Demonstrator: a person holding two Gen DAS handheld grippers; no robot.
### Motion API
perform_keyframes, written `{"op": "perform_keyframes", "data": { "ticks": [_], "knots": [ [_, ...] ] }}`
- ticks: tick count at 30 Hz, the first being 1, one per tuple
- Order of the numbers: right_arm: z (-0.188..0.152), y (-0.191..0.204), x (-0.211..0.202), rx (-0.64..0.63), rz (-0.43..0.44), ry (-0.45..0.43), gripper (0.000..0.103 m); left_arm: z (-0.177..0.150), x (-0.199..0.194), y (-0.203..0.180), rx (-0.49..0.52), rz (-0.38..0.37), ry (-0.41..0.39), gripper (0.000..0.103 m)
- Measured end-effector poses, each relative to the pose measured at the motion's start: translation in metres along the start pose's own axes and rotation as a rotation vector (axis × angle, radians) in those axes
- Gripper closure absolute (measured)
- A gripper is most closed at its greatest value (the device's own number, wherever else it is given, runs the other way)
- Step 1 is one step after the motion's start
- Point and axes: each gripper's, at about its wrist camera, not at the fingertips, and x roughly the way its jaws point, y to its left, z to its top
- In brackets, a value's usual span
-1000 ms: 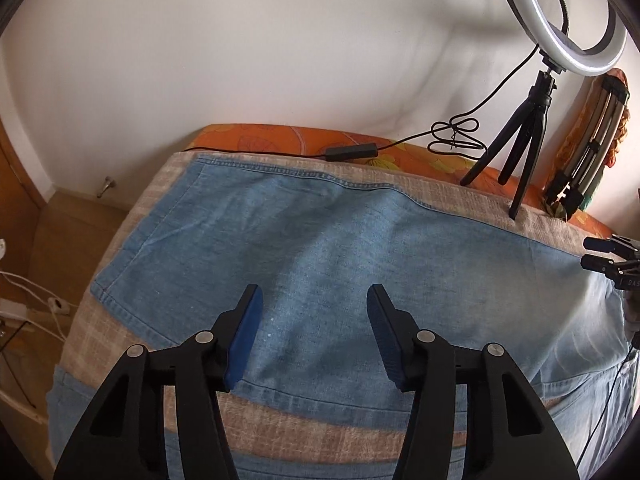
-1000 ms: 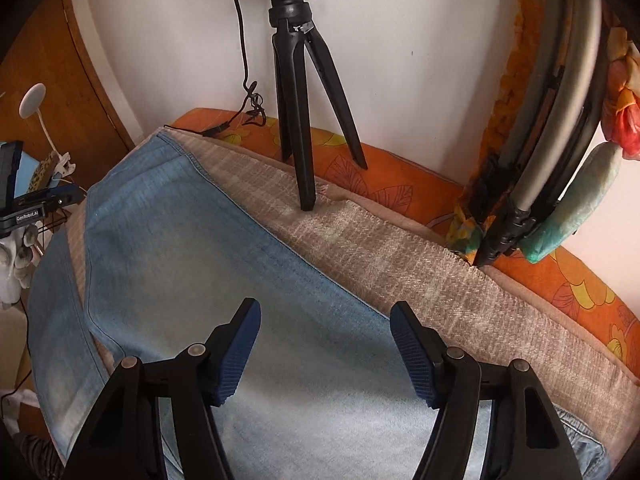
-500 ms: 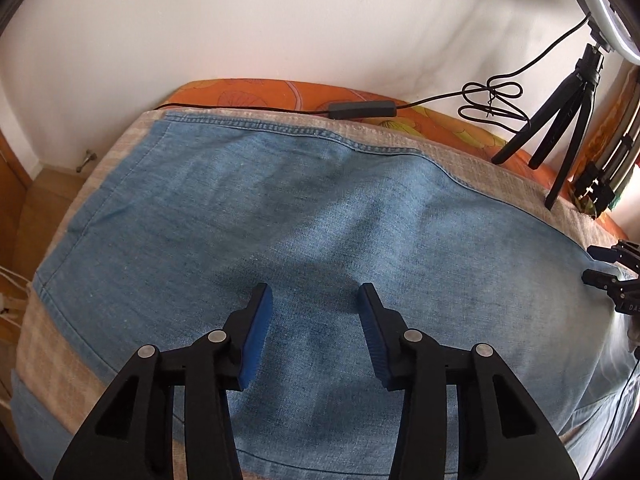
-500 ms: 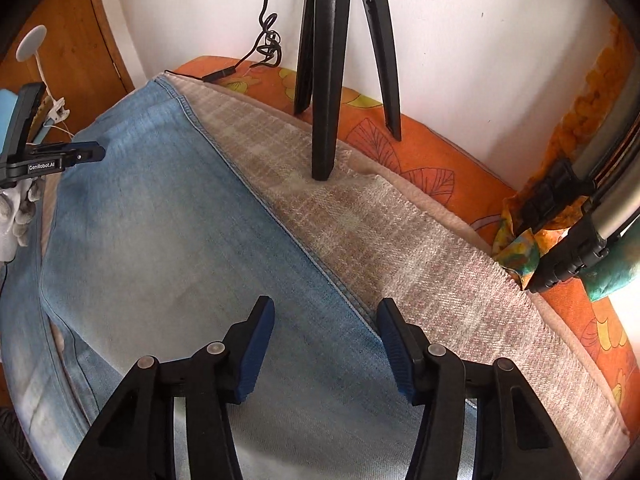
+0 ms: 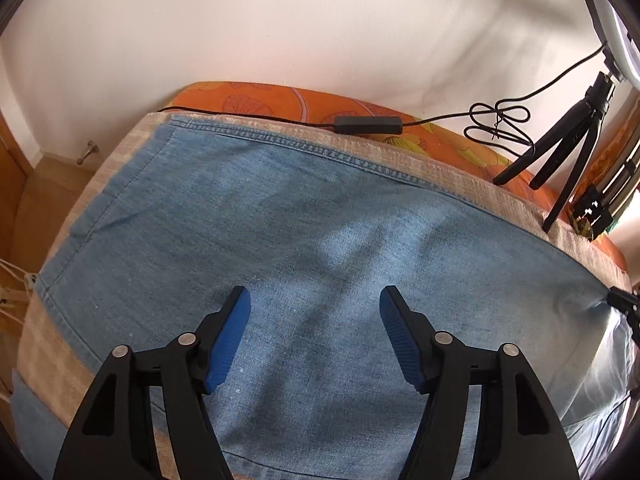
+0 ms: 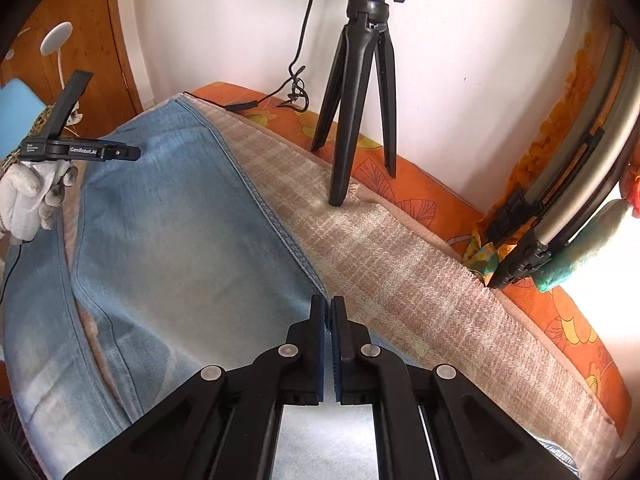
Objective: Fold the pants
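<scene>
With my right gripper (image 6: 329,312) pinching the light blue denim pants (image 6: 180,240) at their far seam, lower centre, and my left gripper (image 5: 314,320) spread above mid-leg, I should lift evenly.

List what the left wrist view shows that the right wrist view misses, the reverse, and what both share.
Left wrist only: the open left gripper over the jeans, a ring light edge, and the cable's inline switch. Right wrist only: the right gripper shut at the jeans' seamed edge, a gloved hand, a folded stand and a wooden door. Both: jeans, beige blanket, orange cover, tripod, white wall.
</scene>
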Motion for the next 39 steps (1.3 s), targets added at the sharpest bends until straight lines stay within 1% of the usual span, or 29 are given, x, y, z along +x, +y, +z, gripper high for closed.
{"op": "perform_keyframes", "data": {
  "ticks": [3,7,8,10,12,16,18,20,22,25,26,27,28,29,30,32,33,35,37,39],
  "knots": [
    [-0.012,0.024,-0.027,-0.052,0.011,-0.050,0.103,0.015,-0.008,0.000,-0.055,-0.045,-0.005,0.033],
    [-0.031,0.059,-0.045,-0.090,0.074,-0.057,0.103,0.035,-0.010,-0.013,-0.067,-0.059,0.005,0.032],
    [-0.036,0.068,-0.046,-0.106,0.091,-0.051,0.103,0.038,-0.008,-0.018,-0.064,-0.059,0.012,0.030],
    [-0.045,0.083,-0.047,-0.138,0.120,-0.035,0.103,0.043,0.001,-0.027,-0.061,-0.040,0.035,0.028],
    [-0.050,0.093,-0.045,-0.163,0.121,-0.026,0.103,0.045,0.013,-0.032,-0.077,-0.018,0.066,0.028],
    [-0.057,0.097,-0.043,-0.138,0.166,-0.016,0.103,0.045,0.031,-0.036,-0.116,0.005,0.119,0.028],
    [-0.063,0.107,-0.043,-0.172,0.184,-0.007,0.103,0.044,0.041,-0.039,-0.123,0.026,0.156,0.028],
    [-0.067,0.116,-0.042,-0.210,0.180,-0.002,0.103,0.042,0.051,-0.041,-0.114,0.063,0.187,0.028],
    [-0.069,0.117,-0.040,-0.212,0.182,-0.001,0.103,0.038,0.056,-0.039,-0.137,0.082,0.186,0.028],
    [-0.069,0.112,-0.040,-0.189,0.183,-0.006,0.103,0.031,0.055,-0.036,-0.151,0.093,0.135,0.029],
    [-0.069,0.110,-0.040,-0.182,0.181,-0.008,0.103,0.029,0.053,-0.036,-0.145,0.110,0.119,0.037],
    [-0.069,0.109,-0.040,-0.179,0.176,-0.010,0.103,0.027,0.052,-0.036,-0.137,0.135,0.103,0.052],
    [-0.068,0.109,-0.041,-0.180,0.168,-0.011,0.103,0.025,0.050,-0.034,-0.135,0.156,0.087,0.060],
    [-0.067,0.109,-0.041,-0.182,0.159,-0.014,0.103,0.022,0.047,-0.029,-0.146,0.165,0.073,0.078],
    [-0.067,0.108,-0.041,-0.181,0.149,-0.016,0.103,0.021,0.044,-0.021,-0.170,0.155,0.063,0.090],
    [-0.064,0.106,-0.040,-0.171,0.132,-0.015,0.103,0.017,0.038,-0.005,-0.233,0.095,0.047,0.095],
    [-0.063,0.105,-0.040,-0.167,0.121,-0.018,0.103,0.014,0.034,0.000,-0.254,0.080,0.034,0.096],
    [-0.060,0.103,-0.042,-0.157,0.090,-0.028,0.103,0.009,0.022,0.004,-0.256,0.075,-0.001,0.097],
    [-0.057,0.100,-0.047,-0.137,0.073,-0.041,0.103,0.004,0.007,0.005,-0.237,0.076,-0.043,0.097],
    [-0.054,0.097,-0.057,-0.127,0.066,-0.058,0.103,0.009,-0.005,0.010,-0.255,0.050,-0.077,0.098]
  ]
}}
